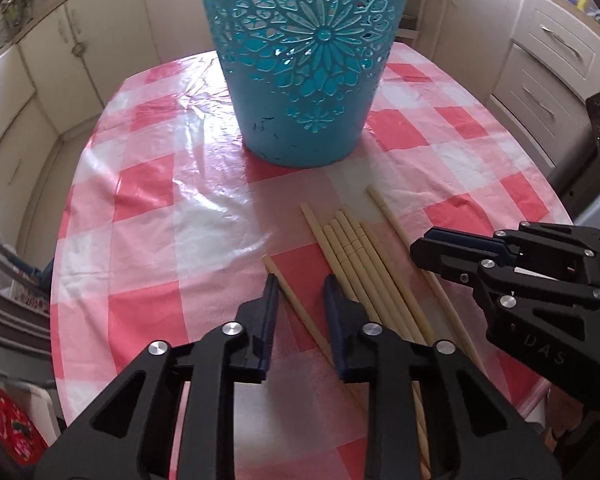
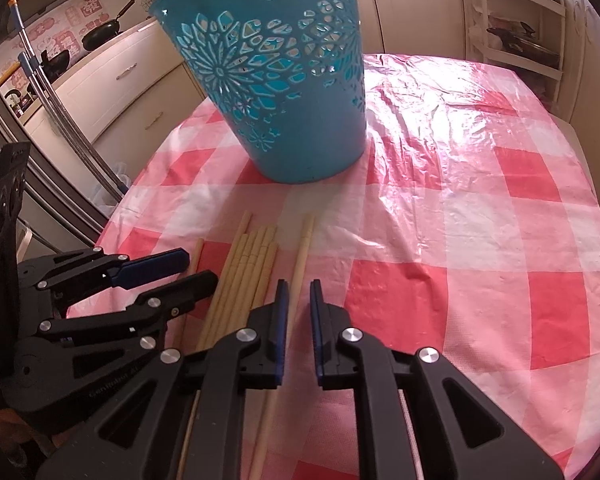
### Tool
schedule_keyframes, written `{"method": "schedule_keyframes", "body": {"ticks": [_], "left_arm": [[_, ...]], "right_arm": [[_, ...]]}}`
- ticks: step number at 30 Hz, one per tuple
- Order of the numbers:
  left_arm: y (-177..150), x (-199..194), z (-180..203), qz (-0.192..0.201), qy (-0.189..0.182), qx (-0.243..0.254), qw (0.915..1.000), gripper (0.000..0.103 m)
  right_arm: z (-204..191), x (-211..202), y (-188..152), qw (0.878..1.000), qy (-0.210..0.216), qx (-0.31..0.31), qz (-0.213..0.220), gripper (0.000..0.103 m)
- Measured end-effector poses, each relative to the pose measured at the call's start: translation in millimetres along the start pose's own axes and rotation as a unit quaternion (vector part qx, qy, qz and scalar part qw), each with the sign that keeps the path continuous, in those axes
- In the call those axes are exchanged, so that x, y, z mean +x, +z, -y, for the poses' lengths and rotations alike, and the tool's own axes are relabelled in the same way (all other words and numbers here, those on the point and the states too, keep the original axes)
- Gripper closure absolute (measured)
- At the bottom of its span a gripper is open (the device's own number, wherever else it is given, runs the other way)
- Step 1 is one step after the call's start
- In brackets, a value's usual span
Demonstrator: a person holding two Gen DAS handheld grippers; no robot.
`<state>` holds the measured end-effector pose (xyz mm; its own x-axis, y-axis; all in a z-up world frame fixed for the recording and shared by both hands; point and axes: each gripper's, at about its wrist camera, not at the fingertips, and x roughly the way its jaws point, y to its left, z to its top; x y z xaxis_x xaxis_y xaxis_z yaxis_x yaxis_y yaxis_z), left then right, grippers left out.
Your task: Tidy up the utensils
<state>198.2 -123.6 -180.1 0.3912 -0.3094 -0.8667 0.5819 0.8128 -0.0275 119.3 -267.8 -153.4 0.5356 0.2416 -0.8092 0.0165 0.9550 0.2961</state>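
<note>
**Chopsticks lined up, pick-up under way**

On the checked table (image 1: pixel 160 200) the blue basket (image 1: pixel 300 60) stands at twelve o'clock. The chopstick bundle (image 1: pixel 352 248) lies before it, at one o'clock from the left gripper (image 1: pixel 302 292).

That gripper's jaws stand apart, straddling a stray chopstick (image 1: pixel 279 277) without pressing it. The right gripper (image 2: pixel 299 292) is all but closed, with an outer chopstick (image 2: pixel 302 248) running between its tips; I cannot tell if it is pinched.

The step looks like grasping. Next comes a firm pinch, a lift, and a drop into the basket.

Only the right wrist view shows the basket's open rim; the left wrist view crops it.
</note>
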Motion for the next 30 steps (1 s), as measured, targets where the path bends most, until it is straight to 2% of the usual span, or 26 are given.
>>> {"method": "schedule_keyframes", "body": {"ticks": [2,5,6,14,19,21,27,30], "left_arm": [[3.6,1.0,-3.7,-0.003,-0.013,0.024,0.9996,0.095],[5.8,0.4,-0.7,-0.007,-0.017,0.073,0.9971,0.097],[6.7,0.1,-1.1,-0.009,-0.017,0.075,0.9970,0.097],[6.0,4.7,-12.1,-0.005,0.012,0.004,0.9999,0.097],[5.1,4.7,-21.7,0.004,0.032,-0.034,0.9989,0.097],[4.4,4.1,-25.8,0.005,0.030,-0.046,0.9985,0.097],[2.4,4.1,-27.7,0.005,0.032,-0.050,0.9982,0.094],[1.2,3.3,-25.6,0.007,0.028,-0.050,0.9983,0.085]], "right_arm": [[0.0,0.1,0.1,1.000,0.000,0.000,0.000,0.091],[0.3,0.0,0.3,1.000,0.001,0.001,0.000,0.091],[0.6,0.0,0.5,1.000,0.001,0.001,0.000,0.091],[1.9,0.9,1.4,1.000,-0.001,0.000,0.006,0.091],[-10.1,3.4,2.4,0.998,-0.035,-0.051,0.005,0.094],[-8.1,3.0,3.6,0.998,-0.039,-0.052,0.001,0.095],[-4.3,6.5,7.4,0.998,-0.039,-0.041,0.003,0.094],[-6.8,8.2,7.6,0.998,-0.042,-0.043,0.008,0.094]]}}
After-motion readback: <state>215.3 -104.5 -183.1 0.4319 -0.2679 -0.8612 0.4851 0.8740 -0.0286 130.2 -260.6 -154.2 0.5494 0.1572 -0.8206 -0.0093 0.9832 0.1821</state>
